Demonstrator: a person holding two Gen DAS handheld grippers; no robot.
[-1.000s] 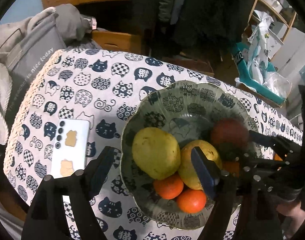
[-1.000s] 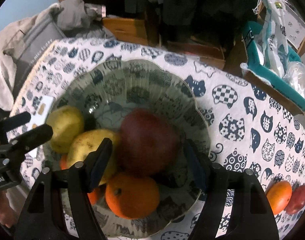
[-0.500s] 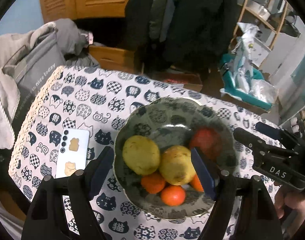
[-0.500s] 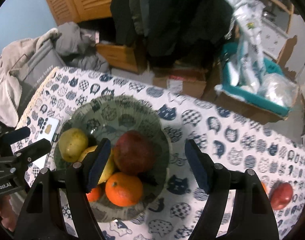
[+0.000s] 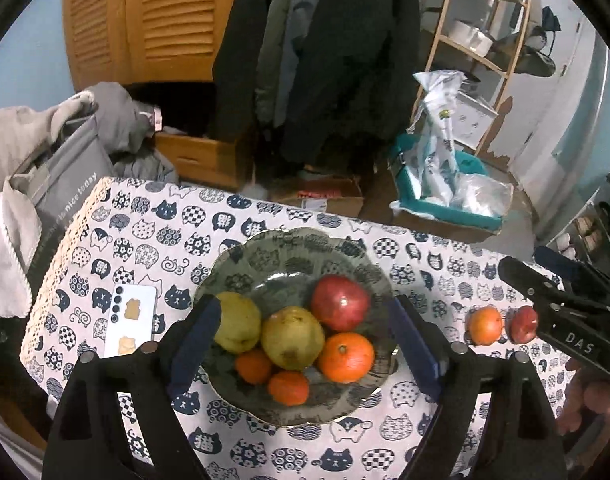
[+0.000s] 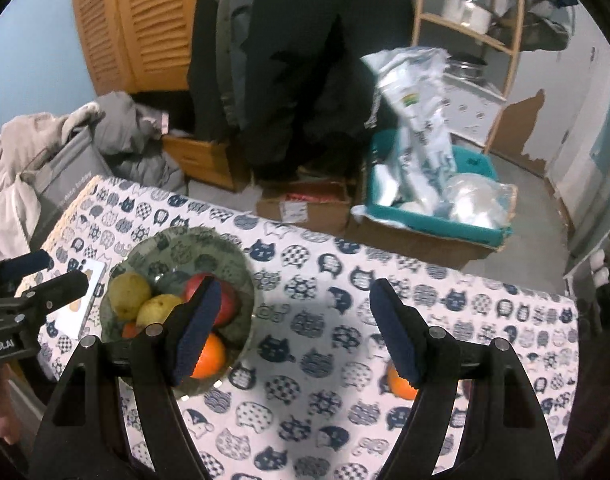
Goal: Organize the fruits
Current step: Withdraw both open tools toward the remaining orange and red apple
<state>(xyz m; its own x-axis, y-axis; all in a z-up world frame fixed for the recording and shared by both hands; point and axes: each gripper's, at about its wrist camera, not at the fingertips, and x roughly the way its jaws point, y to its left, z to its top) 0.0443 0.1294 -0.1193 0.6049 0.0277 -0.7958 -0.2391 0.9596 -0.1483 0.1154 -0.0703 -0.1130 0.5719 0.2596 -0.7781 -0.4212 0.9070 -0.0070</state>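
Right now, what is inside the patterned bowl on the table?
The bowl holds two yellow-green pears, a red apple, one big orange and two smaller oranges. Anything lying underneath the fruit is covered and cannot be seen.

My left tongs (image 5: pixel 305 344) hang above the bowl (image 5: pixel 289 248), jaws just widened and empty, clear air beneath them. Six fruits crowd the bowl's near half; its far half lies bare. Left of them a phone (image 5: pixel 131 320) takes up counter (image 5: pixel 153 224) space. To their right, an orange (image 5: pixel 484 325) and a red fruit (image 5: pixel 524 323) sit side by side, my right tongs (image 6: pixel 295 328) close by. Between those open, empty jaws lies bare patterned cloth, with the bowl at the left finger and the orange at the right.
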